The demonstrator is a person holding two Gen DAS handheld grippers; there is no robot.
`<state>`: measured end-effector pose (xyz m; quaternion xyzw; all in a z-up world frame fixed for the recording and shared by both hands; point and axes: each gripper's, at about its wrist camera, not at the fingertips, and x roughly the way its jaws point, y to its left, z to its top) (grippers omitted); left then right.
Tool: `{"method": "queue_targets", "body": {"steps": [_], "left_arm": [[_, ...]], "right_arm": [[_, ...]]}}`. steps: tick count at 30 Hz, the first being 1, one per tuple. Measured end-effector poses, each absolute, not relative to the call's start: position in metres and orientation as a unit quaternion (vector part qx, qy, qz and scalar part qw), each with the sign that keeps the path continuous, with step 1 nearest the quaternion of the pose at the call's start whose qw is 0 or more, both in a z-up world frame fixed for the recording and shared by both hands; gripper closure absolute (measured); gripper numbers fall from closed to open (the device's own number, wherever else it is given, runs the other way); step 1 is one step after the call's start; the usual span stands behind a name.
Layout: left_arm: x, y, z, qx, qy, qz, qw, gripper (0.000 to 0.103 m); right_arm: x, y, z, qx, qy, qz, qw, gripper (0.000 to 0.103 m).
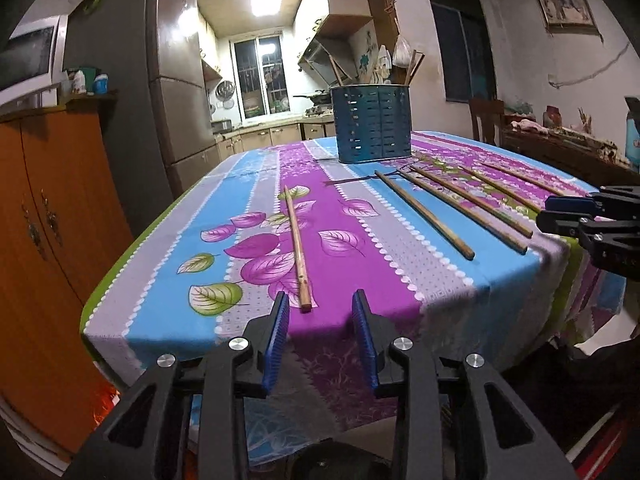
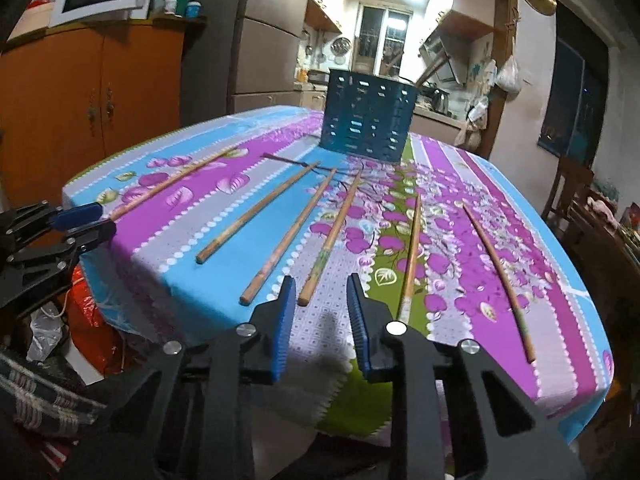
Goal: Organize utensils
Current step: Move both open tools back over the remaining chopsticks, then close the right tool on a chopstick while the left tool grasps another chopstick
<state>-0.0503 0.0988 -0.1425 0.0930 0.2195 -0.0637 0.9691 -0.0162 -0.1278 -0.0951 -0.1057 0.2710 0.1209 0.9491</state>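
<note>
Between the left gripper (image 1: pixel 320 312) fingers (image 1: pixel 280 320), a narrow gap and nothing gripped; just ahead of the left-hand finger, the thick near end of a lone chopstick (image 1: pixel 296 248), flat on the flowered tablecloth (image 1: pixel 168 240), thin tip pointing away toward the far side of the table. No contact visible between blue pads and wood. Further right in the left wrist view, four more chopsticks in a loose fan, and at the frame's right edge the right gripper (image 1: pixel 560 212) seen side-on near their ends.

Between the right gripper (image 2: pixel 321 292) fingers (image 2: pixel 286 308), likewise a narrow gap, empty. Just off the tip of the left-hand finger, the butt of a green-patterned chopstick (image 2: pixel 330 240), lying on the cloth and aimed away toward the holder. To its left, two plain chopsticks (image 2: pixel 288 240) (image 2: pixel 256 216); to its right, two more (image 2: pixel 412 256) (image 2: pixel 496 276), the last well apart near the table's right edge. At the far left, the left gripper (image 2: pixel 92 220) by the end of the lone chopstick (image 2: pixel 172 184).

Beyond all of these, upright near the middle of the table, a dark blue slotted holder (image 2: pixel 366 116) (image 1: pixel 370 124), with a few sticks already poking out of the top.
</note>
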Motion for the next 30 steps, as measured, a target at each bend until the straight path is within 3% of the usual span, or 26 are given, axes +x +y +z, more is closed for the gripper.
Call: {"method": "queue_targets", "body": {"steps": [8, 14, 20, 22, 30], "left_arm": [[-0.047, 0.100, -0.145, 0.087, 0.206, -0.071, 0.972, 0.069], [-0.041, 0.107, -0.146, 0.071, 0.205, -0.073, 0.973, 0.073], [-0.034, 0.116, -0.146, 0.050, 0.212, -0.081, 0.973, 0.087], [-0.034, 0.118, -0.146, 0.046, 0.213, -0.080, 0.973, 0.091], [-0.037, 0.115, -0.148, 0.053, 0.205, -0.073, 0.975, 0.095]], "right_arm": [[-0.004, -0.118, -0.105, -0.093, 0.282, 0.102, 0.949, 0.081], [-0.002, -0.116, -0.106, -0.084, 0.282, 0.098, 0.951, 0.089], [0.000, -0.116, -0.105, -0.071, 0.286, 0.092, 0.951, 0.090], [0.000, -0.116, -0.105, -0.068, 0.289, 0.094, 0.950, 0.096], [-0.001, -0.119, -0.106, -0.051, 0.287, 0.089, 0.952, 0.097]]}}
